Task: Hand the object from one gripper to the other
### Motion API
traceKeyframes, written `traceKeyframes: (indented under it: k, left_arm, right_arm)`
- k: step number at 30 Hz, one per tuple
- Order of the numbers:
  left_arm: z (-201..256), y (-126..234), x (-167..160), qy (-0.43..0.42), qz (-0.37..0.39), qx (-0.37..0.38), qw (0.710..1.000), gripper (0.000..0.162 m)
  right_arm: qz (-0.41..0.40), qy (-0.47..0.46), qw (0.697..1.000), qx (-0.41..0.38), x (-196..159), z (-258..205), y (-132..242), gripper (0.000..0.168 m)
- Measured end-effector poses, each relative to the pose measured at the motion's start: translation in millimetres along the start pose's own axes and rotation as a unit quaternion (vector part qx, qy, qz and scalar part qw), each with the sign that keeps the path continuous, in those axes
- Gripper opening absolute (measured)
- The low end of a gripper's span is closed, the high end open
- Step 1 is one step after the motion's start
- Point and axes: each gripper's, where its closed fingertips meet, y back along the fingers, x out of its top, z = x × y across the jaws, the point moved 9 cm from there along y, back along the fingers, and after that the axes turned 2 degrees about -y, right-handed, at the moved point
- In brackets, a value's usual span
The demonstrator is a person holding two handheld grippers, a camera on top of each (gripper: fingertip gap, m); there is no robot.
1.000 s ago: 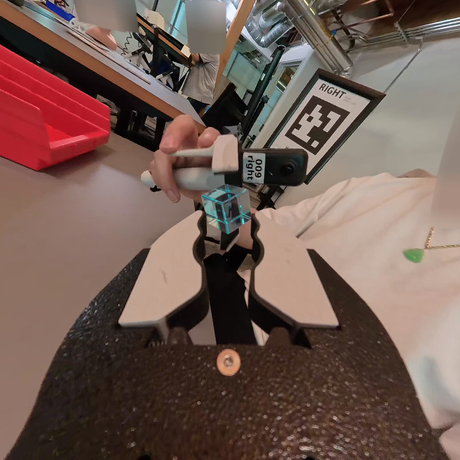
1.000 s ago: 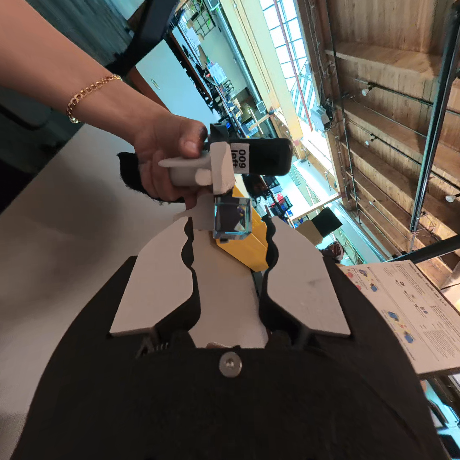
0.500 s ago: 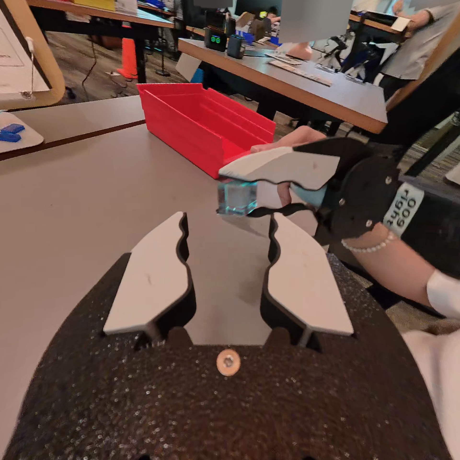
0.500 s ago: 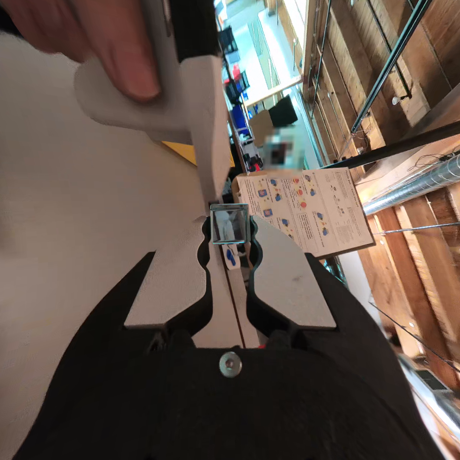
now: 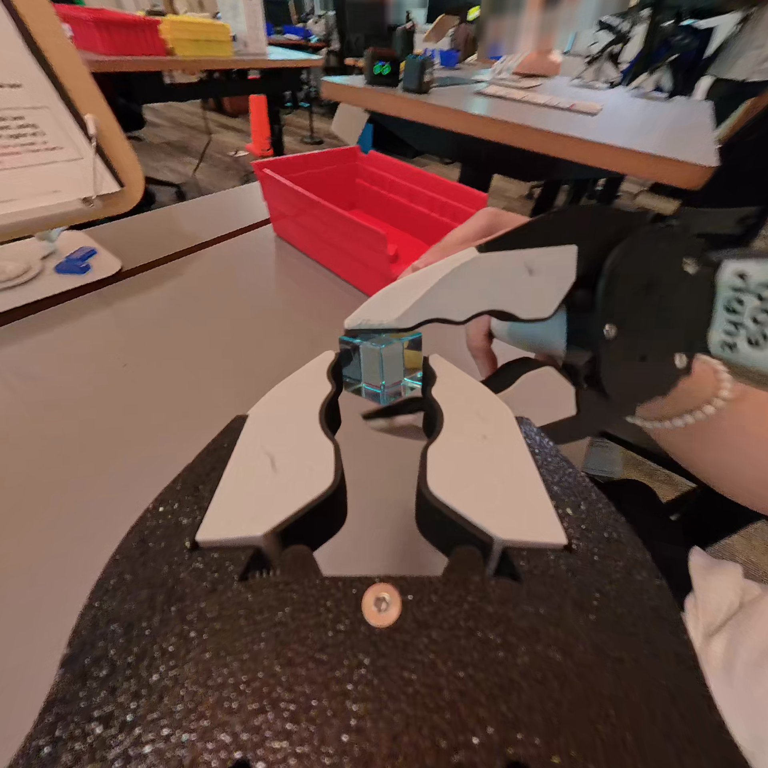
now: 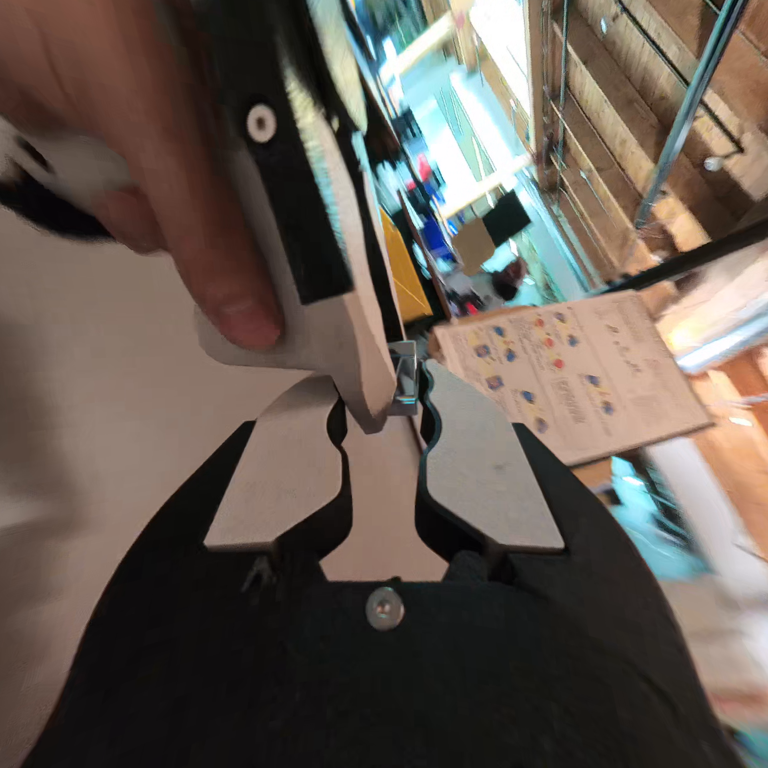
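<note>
A white label (image 5: 742, 309), its characters blurred, sits on the black device (image 5: 648, 332) far right of the left claw (image 5: 382, 363). A printed sheet (image 5: 33, 137) stands far up-left of that claw. An illustrated sheet (image 6: 569, 374) lies just right of the right claw (image 6: 378, 380), its print too blurred to read.

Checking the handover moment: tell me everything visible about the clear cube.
The clear cube looks like glass or acrylic, transparent, with cyan-tinted edges and sharp corners. It is in the air above the grey table, slightly turned, and sits between the left gripper fingertips, which appear to press on two opposite sides. One right gripper finger lies on its top face and the other sits just beneath; whether that one presses on it is unclear. The right wrist view shows only a sliver of it.
</note>
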Motion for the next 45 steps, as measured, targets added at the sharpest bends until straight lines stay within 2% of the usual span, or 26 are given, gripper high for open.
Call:
traceKeyframes:
  k: [1,3,5,7,10,14,15,16,17,18,20,22,24,25,28,32,38,41,45]
  left_arm:
    - [-2,3,1,0.002,0.011,-0.020,1.000,0.036]
    - [-7,10,5,0.025,0.045,-0.081,0.995,0.036]
    - [-14,18,7,0.043,0.082,-0.141,0.986,0.036]
    - [-22,25,7,0.034,0.113,-0.164,0.979,0.036]
    - [-25,32,6,0.003,0.149,-0.186,0.971,0.036]
    - [-18,35,5,-0.055,0.169,-0.214,0.960,0.036]
    - [-17,35,4,-0.064,0.168,-0.219,0.959,0.036]
    - [-18,34,3,-0.061,0.165,-0.223,0.959,0.036]
    - [-19,34,3,-0.045,0.162,-0.227,0.959,0.036]
    - [-21,33,2,-0.020,0.160,-0.238,0.958,0.036]
    - [-24,33,2,0.026,0.166,-0.267,0.949,0.036]
    - [-27,32,1,0.047,0.169,-0.268,0.947,0.035]
    - [-29,31,0,0.049,0.161,-0.261,0.950,0.036]
    - [-29,31,-1,0.050,0.162,-0.262,0.950,0.036]
    - [-29,31,-1,0.060,0.160,-0.274,0.946,0.036]
    - [-28,29,-2,0.073,0.152,-0.292,0.941,0.035]
    - [-24,25,-4,0.099,0.140,-0.322,0.931,0.035]
    - [-21,21,-6,0.106,0.122,-0.331,0.930,0.036]
    - [-19,17,-8,0.121,0.111,-0.339,0.926,0.036]
  right_arm:
    - [0.038,-0.040,0.998,0.029,1,3,4,0.038]
    - [0.099,-0.146,0.981,0.077,0,13,13,0.046]
    - [0.155,-0.277,0.940,0.126,-2,26,20,0.057]
    - [0.196,-0.414,0.875,0.159,-5,38,24,0.067]
    - [0.150,-0.576,0.781,0.187,-17,43,17,0.074]
    - [0.150,-0.705,0.633,0.281,-16,31,5,0.071]
    - [0.158,-0.722,0.604,0.297,-16,29,3,0.068]
    - [0.170,-0.728,0.590,0.307,-16,28,1,0.067]
    - [0.185,-0.724,0.591,0.304,-16,28,0,0.066]
    - [0.195,-0.710,0.612,0.288,-16,30,1,0.064]
    - [0.197,-0.646,0.693,0.252,-13,31,5,0.064]
    - [0.188,-0.570,0.770,0.214,-9,31,9,0.052]
    - [0.190,-0.517,0.814,0.184,-5,32,12,0.038]
    - [0.191,-0.497,0.827,0.179,-3,32,13,0.030]
    - [0.194,-0.471,0.838,0.196,0,30,15,0.029]
    - [0.182,-0.401,0.877,0.191,0,26,17,0.033]
    - [0.182,-0.253,0.940,0.141,7,22,24,0.044]
    - [0.165,-0.170,0.965,0.115,8,17,23,0.040]
    - [0.164,-0.086,0.979,0.083,13,11,25,0.030]
